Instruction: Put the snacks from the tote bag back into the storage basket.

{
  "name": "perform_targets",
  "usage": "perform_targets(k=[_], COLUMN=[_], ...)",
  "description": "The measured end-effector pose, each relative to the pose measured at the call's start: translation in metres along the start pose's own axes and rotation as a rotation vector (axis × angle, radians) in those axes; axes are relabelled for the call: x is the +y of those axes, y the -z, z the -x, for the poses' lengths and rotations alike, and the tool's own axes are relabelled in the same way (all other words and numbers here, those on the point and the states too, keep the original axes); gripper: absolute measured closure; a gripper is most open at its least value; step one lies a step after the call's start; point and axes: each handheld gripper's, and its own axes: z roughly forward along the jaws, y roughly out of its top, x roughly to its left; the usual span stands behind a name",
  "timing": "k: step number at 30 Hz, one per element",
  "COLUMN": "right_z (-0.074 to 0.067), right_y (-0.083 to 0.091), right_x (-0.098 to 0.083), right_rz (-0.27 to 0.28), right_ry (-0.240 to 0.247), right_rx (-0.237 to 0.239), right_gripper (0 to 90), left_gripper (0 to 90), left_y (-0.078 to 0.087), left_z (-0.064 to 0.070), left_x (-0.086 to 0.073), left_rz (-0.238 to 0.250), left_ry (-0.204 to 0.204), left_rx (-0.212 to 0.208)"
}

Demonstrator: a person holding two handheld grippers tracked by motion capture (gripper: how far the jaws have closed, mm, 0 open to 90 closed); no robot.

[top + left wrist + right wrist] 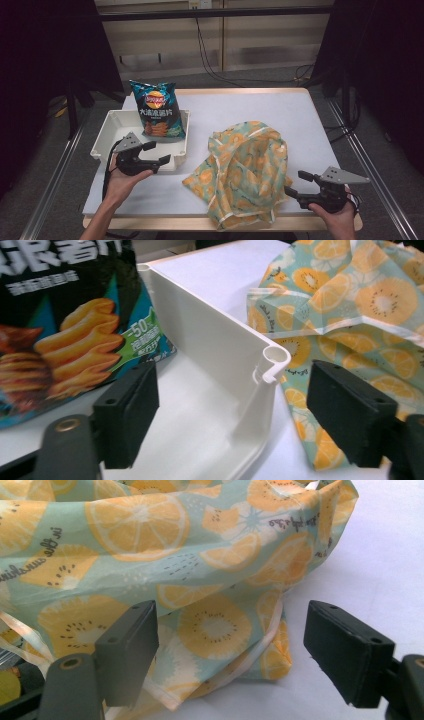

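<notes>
On the white table (240,107) a white tray (107,131) sits at the left, and a bag of crisps (157,110) stands leaning in it against the far wall; the left gripper (159,154) hovers at the tray's near right corner, its fingers (127,410) released and wide apart with nothing pressed between them; in the left gripper view that tray corner lies between the two fingers, touching neither, with the crisp bag just beyond the left one; a crumpled cloth bag printed with orange slices (245,167) lies on the table right of the tray, near the front edge; the right gripper (295,184) rests just beside the cloth's right side, fingers (130,645) spread open, the fabric in front of them and not clamped.
</notes>
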Motion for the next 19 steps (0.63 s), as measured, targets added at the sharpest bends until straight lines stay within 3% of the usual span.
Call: perform_targets(k=[3, 4, 5, 7, 13, 14, 17, 19], right_z=[0.0, 0.0, 0.001, 0.0, 0.001, 0.001, 0.003, 0.003], right_y=[0.0, 0.001, 0.0, 0.0, 0.0, 0.001, 0.002, 0.002], right_x=[0.0, 0.0, 0.0, 0.0, -0.001, -0.001, -0.001, -0.001], right_rz=[0.004, 0.005, 0.003, 0.001, -0.001, 0.002, 0.006, 0.006], right_ry=[0.004, 0.006, 0.004, 0.001, 0.007, 0.004, 0.003, 0.0], right_rx=[-0.003, -0.001, -0.002, -0.006, -0.009, -0.008, -0.018, -0.022], right_gripper=[21.7, 21.7, 21.7, 21.7, 21.6, 21.5, 20.8, 20.5], left_gripper=[18.7, 18.5, 17.9, 16.8, 16.6, 16.6, 16.7, 16.6], left_y=[0.007, 0.01, 0.011, 0.015, 0.022, 0.023, 0.026, 0.027], left_z=[0.005, 0.01, 0.013, 0.016, 0.031, 0.032, 0.033, 0.029], left_x=[-0.004, -0.006, -0.008, -0.014, -0.031, -0.035, -0.044, -0.045], left_rz=[0.006, 0.008, 0.014, 0.043, 0.052, 0.062, 0.064, 0.063], left_ry=[0.0, -0.014, -0.006, 0.035, 0.016, 0.03, 0.04, 0.049], left_rx=[-0.005, 0.013, 0.021, -0.002, 0.024, 0.025, 0.048, 0.028])
